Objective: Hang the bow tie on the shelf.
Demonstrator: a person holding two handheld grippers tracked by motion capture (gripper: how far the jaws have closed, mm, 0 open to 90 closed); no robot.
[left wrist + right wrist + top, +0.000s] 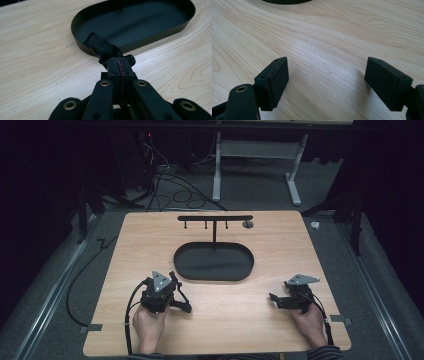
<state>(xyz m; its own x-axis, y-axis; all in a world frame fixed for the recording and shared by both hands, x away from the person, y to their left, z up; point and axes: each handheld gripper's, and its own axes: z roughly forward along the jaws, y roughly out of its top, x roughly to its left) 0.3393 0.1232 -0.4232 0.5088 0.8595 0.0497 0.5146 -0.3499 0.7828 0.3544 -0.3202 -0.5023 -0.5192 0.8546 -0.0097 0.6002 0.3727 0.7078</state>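
Strap (pixel 102 46), if that is what the small black piece is, looks soft, light and matte, judging by the way it bends over at its free end. It should not slip or break, but it will probably flop, so a hold near one end, as here, leaves the rest free to drape. In the high view the left gripper (pixel 172 280) is raised off the bench (pixel 250 320) just short of the oval tray (pixel 176 262), with the hook stand (pixel 215 218) rising behind the tray. The hand is under the gripper and the forearm comes straight in. The right gripper (pixel 275 298) lies low near the bench's right edge and points left. In the left gripper view the left gripper (pixel 118 65) is clamped on the strap's near end, which juts out beyond the tips over the tray wall (pixel 150 41). In the right gripper view the right gripper (pixel 325 80) gapes wide over bare wood, with nothing between its jaws.
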